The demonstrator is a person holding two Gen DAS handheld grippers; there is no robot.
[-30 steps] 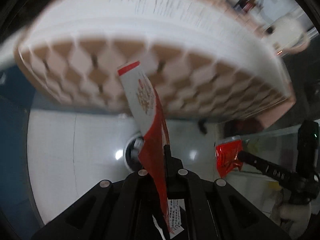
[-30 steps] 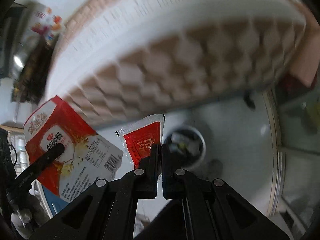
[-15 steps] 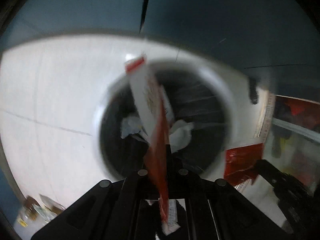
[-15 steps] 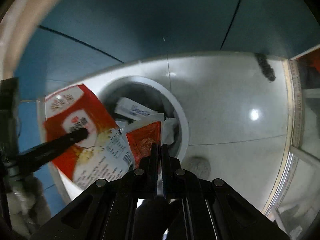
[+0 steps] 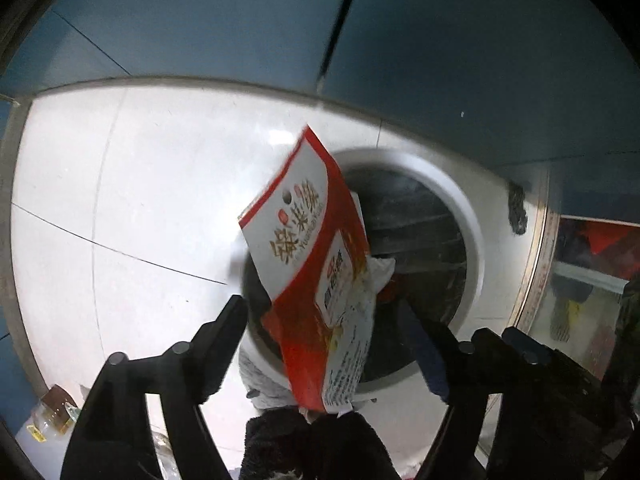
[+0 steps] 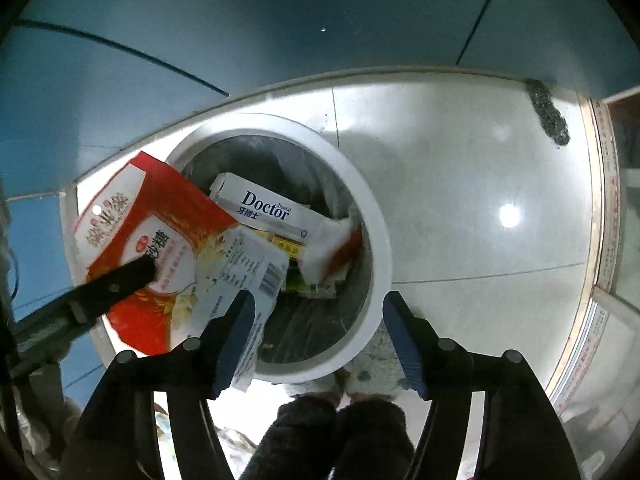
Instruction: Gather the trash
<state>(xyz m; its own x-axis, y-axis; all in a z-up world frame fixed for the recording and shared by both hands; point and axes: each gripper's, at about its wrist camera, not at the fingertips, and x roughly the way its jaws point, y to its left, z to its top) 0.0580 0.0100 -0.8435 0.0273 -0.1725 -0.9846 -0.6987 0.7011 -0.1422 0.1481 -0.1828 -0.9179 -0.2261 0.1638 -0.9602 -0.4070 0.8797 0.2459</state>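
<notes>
Left gripper (image 5: 326,312): jaws spread wide, having just been opening. The red-and-white sugar bag (image 5: 316,280) stands tilted between them, over the near-left rim of the bin, with no pad pressing on it. In the right wrist view one black finger of this gripper lies across the bag's printed face.

Right gripper (image 6: 318,322): jaws also spread, having just been opening, with nothing pinched between them. Its left finger (image 6: 234,336) overlaps the bag's white label corner in the view; whether they touch cannot be told.

White round trash bin (image 6: 376,240): stands on the pale tiled floor (image 6: 480,200), directly below both grippers. Inside it lie a white "Doctor" toothpaste box (image 6: 268,210), white crumpled tissue (image 6: 328,246) and a small red sachet (image 6: 346,252) against the right inner wall, touching the tissue.

Beyond the bin, blue panels (image 6: 280,20) rise from the floor's far edge. A dark fuzzy object (image 6: 548,112) lies on the floor at far right, well apart from the bin.
</notes>
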